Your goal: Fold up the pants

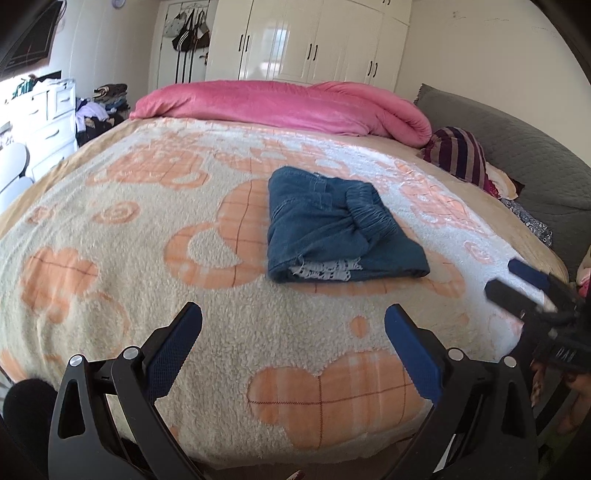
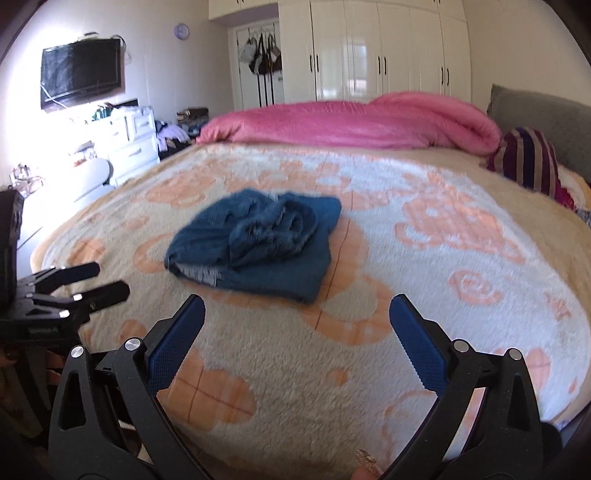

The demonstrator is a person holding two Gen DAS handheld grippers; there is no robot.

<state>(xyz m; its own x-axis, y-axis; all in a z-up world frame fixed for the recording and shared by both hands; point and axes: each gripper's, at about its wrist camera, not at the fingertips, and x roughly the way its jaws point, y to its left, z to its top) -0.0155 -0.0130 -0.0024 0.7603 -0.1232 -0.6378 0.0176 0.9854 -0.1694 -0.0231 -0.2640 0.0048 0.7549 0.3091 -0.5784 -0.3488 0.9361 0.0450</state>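
— How many pants do you see?

— One pair. The blue pants lie folded in a small pile near the middle of the bed, on top of the cream and orange blanket. The stretchy waist part sits bunched on top of the pile. Nothing is touching them.

— Where are your two tools?

— Your left gripper is at the near edge of the bed, well apart from the pants. Its two blue fingers are spread wide and hold nothing. Your right gripper is at the near edge too, and its two blue fingers are also spread wide with nothing between them.

— Can each one see the other?

— Yes. In the left wrist view your right gripper shows at the right side, a little blurry, with its fingers apart. In the right wrist view your left gripper shows at the left side, its fingers apart too.

— What else is on the bed?

— One pink blanket rolled up along the far side. One striped pillow at the far right, next to one grey headboard.

— And in the room?

— One white wardrobe on the far wall, some bags hanging on a door, one dark TV on the left wall, one round clock, and one white dresser under the TV.
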